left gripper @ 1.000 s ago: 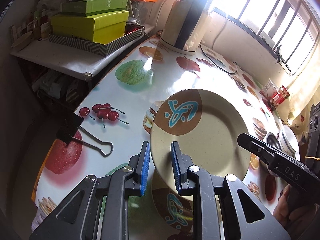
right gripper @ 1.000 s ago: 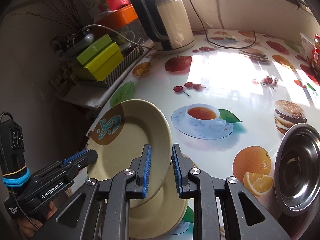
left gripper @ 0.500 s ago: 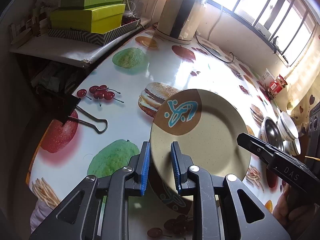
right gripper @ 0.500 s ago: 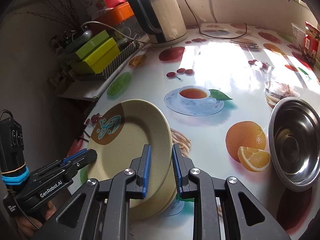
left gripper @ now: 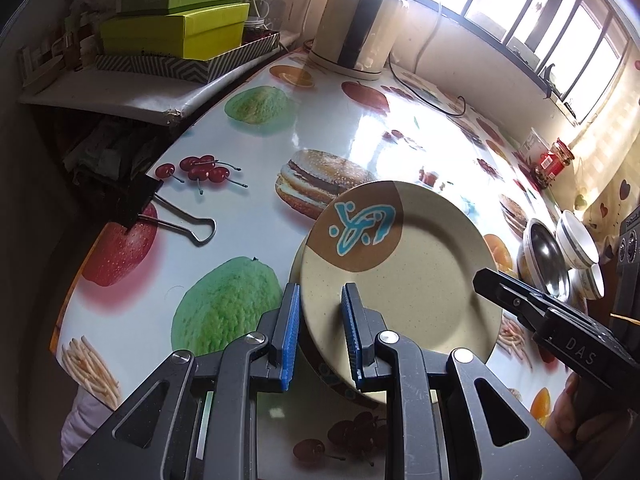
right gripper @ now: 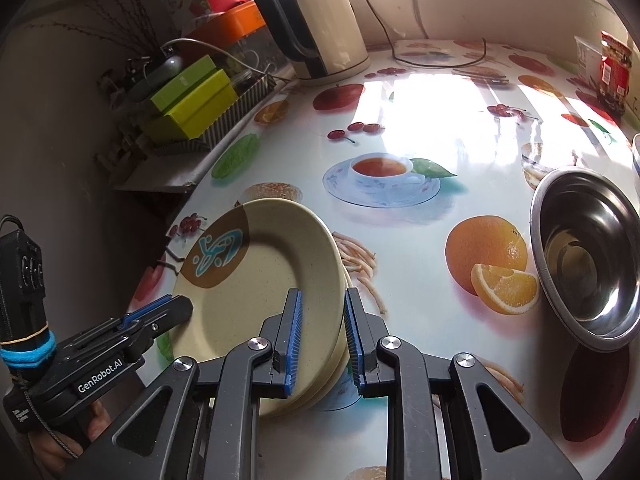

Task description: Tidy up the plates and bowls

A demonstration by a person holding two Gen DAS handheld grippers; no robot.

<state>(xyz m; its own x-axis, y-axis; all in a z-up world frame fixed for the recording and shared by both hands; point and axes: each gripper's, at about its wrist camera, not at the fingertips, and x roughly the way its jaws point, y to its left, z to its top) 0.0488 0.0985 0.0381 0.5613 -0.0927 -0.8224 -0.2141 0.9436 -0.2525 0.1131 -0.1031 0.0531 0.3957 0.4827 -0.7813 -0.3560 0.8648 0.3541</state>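
Over second plate (left gripper: 332, 376) | beige plate (left gripper: 400, 276) tilted | both claws (left gripper: 319, 336) (right gripper: 322, 338) clamp opposite rims

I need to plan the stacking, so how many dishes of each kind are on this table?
Beige round plates with a brown patch: 2, one over the other
Shiny steel bowl: 1
White ceramic bowls: 2
Total: 5
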